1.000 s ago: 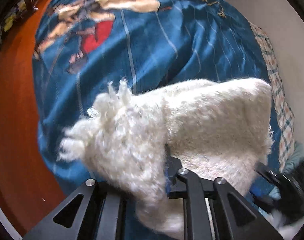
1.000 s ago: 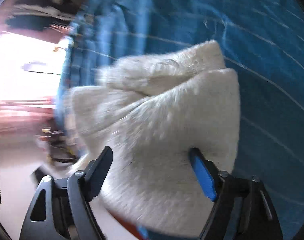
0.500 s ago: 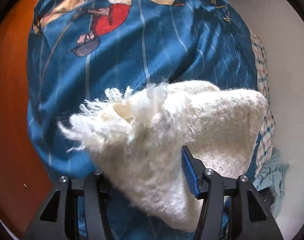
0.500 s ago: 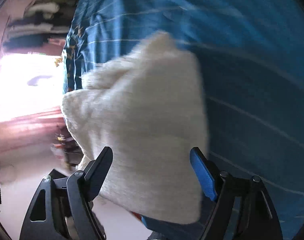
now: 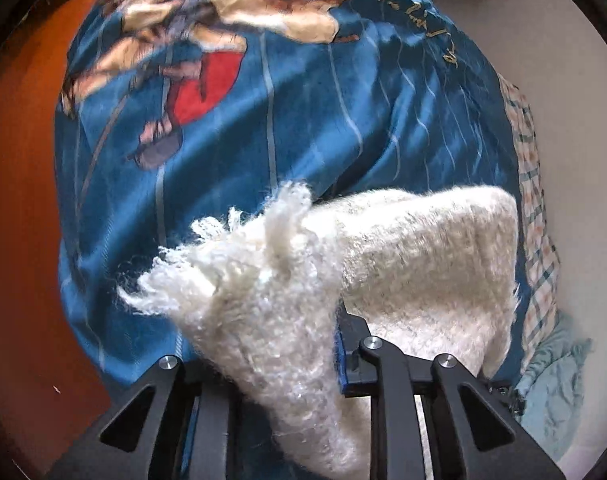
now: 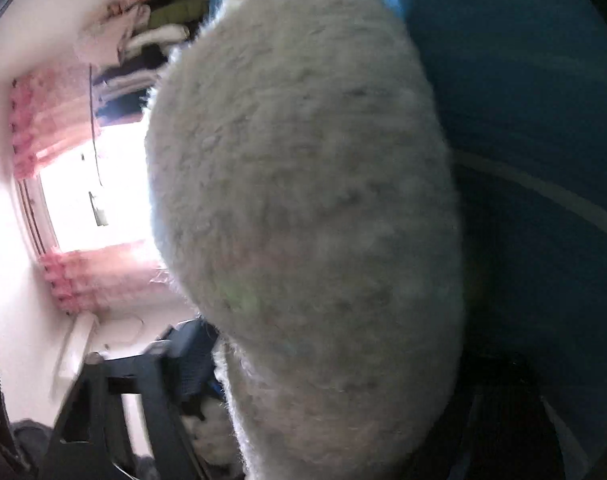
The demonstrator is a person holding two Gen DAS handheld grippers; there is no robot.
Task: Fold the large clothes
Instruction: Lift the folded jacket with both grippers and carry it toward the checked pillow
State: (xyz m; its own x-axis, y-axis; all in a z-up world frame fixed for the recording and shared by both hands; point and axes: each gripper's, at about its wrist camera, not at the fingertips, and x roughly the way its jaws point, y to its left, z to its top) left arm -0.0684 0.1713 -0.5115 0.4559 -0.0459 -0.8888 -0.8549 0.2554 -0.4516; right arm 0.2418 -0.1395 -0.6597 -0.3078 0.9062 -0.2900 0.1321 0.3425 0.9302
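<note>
A white fluffy garment (image 5: 415, 272) lies bunched on a blue cartoon-print bedcover (image 5: 303, 120). My left gripper (image 5: 279, 344) points steeply down at the near end of the garment. Its jaws are closing, and the blue pad of the right finger (image 5: 339, 352) presses into the pile, while the left finger is hidden behind the fleece. In the right wrist view the same garment (image 6: 303, 200) fills the frame, blurred. It sits between the jaws of my right gripper (image 6: 335, 360), which are closing. Whether those pads press on it does not show.
An orange-brown floor (image 5: 19, 240) runs along the left of the bed. A checked sheet (image 5: 535, 240) and a pale blue-green cloth (image 5: 555, 380) lie at its right edge. A bright window with pink curtains (image 6: 83, 184) and a shelf of stacked clothes (image 6: 143, 48) stand beyond.
The left jaws opened around the garment's end and came back together on it. The right gripper dropped and swung toward the window, and the garment now looms much closer between its fingers.
</note>
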